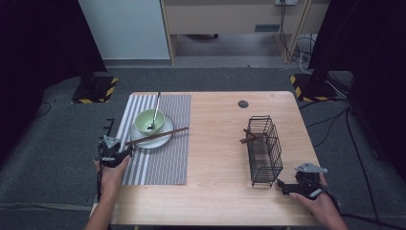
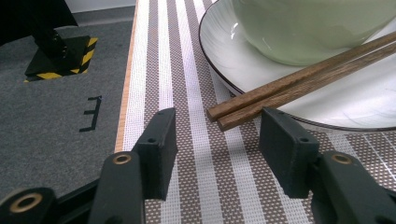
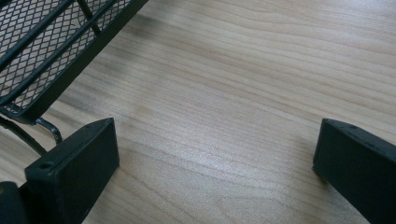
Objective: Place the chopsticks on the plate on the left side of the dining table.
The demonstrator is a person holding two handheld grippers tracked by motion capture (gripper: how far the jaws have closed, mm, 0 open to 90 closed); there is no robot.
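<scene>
Wood makes up the surface (image 1: 220, 143), and grey carpet covers the floor (image 1: 48, 143) around it. Chopsticks (image 1: 158, 135) lie across a white plate (image 1: 165, 139) at ten o'clock, on a striped mat (image 1: 167, 163). The left hand-held gripper (image 1: 125, 152) stands open around their ends, not touching. The right hand-held gripper (image 1: 283, 187) is wide open at five o'clock, beside a black wire basket (image 1: 264, 148). Black tape on the floor looks like a letter E (image 2: 92, 113).

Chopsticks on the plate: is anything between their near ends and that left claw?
Nothing visible. The chopsticks lean on the plate rim, their ends just ahead of the open left claw, with bare striped placemat between the fingers.
</scene>
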